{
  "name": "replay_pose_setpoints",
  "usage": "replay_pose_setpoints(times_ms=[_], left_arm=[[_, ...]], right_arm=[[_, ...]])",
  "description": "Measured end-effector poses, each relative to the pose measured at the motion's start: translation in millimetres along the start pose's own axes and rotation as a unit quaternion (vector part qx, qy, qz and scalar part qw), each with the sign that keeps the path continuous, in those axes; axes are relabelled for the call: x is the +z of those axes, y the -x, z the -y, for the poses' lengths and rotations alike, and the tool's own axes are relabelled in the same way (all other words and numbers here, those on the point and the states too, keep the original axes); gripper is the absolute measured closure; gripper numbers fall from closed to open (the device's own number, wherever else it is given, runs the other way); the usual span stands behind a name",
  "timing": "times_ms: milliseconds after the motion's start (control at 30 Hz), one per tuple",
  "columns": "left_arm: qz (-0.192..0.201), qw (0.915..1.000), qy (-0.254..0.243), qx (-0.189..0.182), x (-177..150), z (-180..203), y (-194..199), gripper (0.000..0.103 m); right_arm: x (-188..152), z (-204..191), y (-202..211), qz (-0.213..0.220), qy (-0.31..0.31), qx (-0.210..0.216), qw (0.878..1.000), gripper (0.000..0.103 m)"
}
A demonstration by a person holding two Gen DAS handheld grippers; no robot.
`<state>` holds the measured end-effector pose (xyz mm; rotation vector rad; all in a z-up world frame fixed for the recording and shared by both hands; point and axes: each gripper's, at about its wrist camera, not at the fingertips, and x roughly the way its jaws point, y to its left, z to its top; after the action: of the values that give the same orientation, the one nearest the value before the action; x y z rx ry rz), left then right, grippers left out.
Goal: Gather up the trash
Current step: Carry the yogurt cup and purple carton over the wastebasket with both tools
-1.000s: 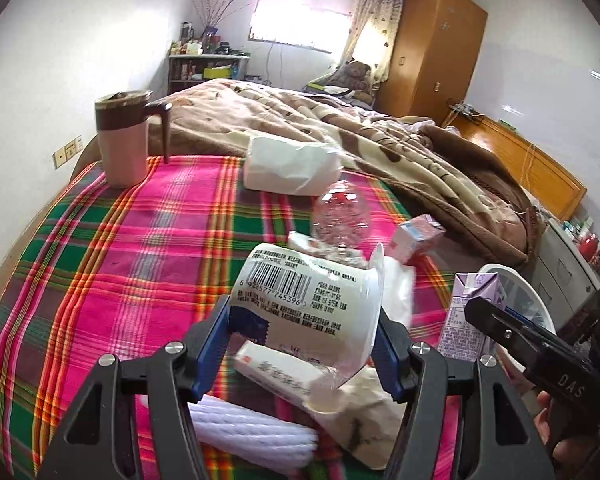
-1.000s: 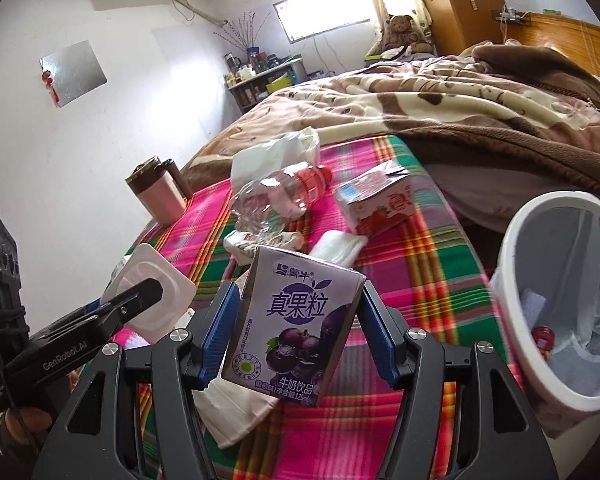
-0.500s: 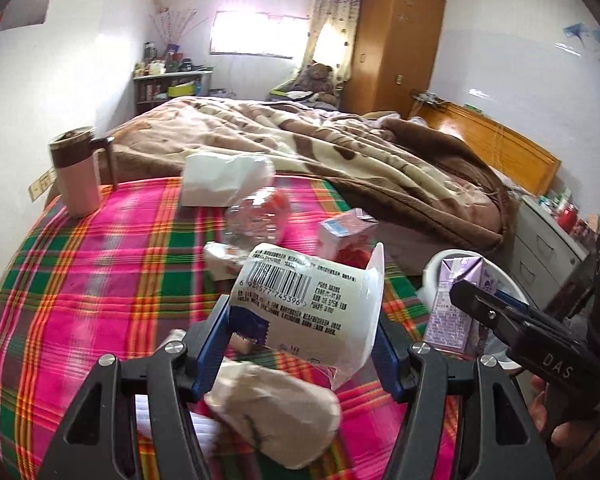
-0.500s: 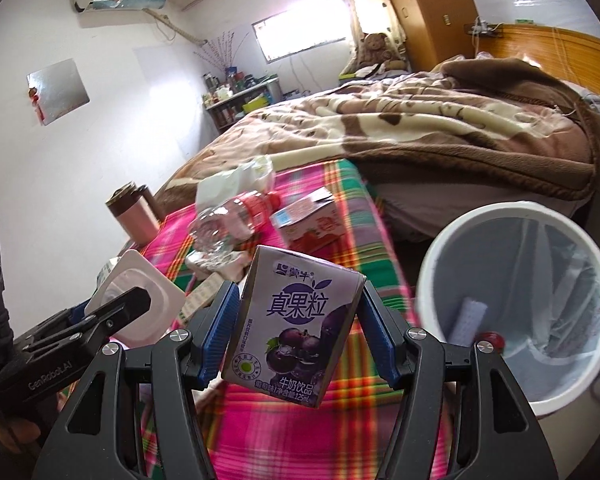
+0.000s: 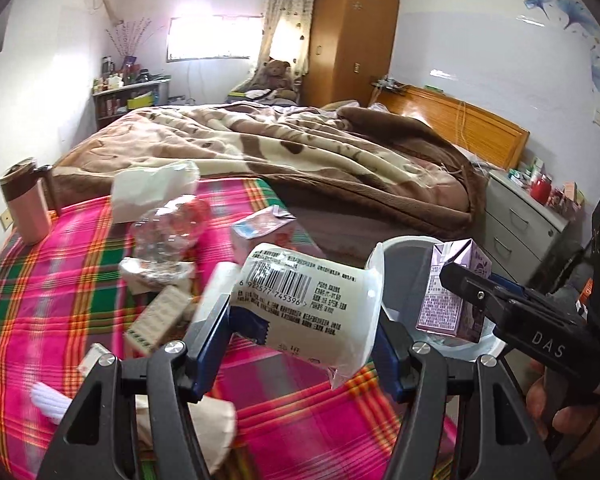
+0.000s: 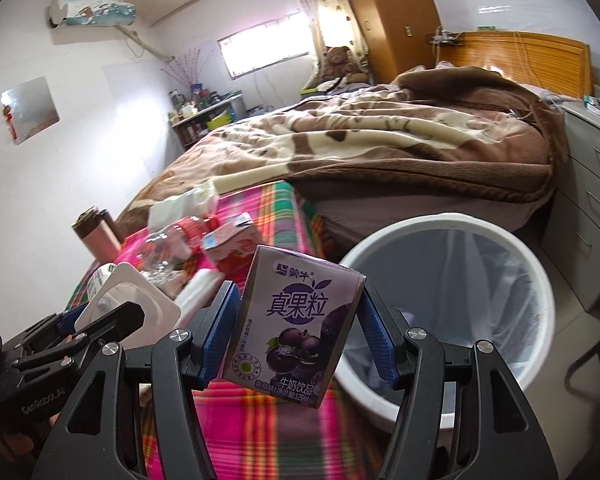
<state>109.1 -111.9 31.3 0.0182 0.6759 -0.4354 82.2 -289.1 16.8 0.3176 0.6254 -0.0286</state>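
Observation:
My left gripper (image 5: 304,340) is shut on a white yogurt cup (image 5: 308,304) with a barcode, held above the plaid cloth near its right edge. My right gripper (image 6: 298,332) is shut on a purple milk drink carton (image 6: 296,324), held over the near rim of the white trash bin (image 6: 540,292). In the left wrist view the carton (image 5: 452,292) hangs over the bin (image 5: 396,256). In the right wrist view the yogurt cup (image 6: 128,304) shows at the left.
On the plaid cloth (image 5: 52,304) lie a crushed clear bottle (image 5: 168,228), a pink carton (image 5: 260,228), a white bag (image 5: 152,188), wrappers and a tissue (image 5: 204,420). A pink mug (image 5: 24,204) stands far left. A drawer unit (image 6: 592,216) stands beyond the bin.
Both grippers have moved right with their loads. The bin has come closer, and the purple carton now hangs over its rim.

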Motion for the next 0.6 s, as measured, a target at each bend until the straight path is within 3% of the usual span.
replay_pose_setpoints(times_ms=[367,600], left_arm=[[-0.022,0.9983,-0.023,-0.048,5,49,-31,0.037],[-0.039,0.9967,-0.040,-0.059,4,75,-48,0.037]], right_arm=[[2,42,0,-0.010,-0.021,-0.039,0.999,0.041],[3,66,-6,-0.023,-0.036,-0.060,0.997,0.041]])
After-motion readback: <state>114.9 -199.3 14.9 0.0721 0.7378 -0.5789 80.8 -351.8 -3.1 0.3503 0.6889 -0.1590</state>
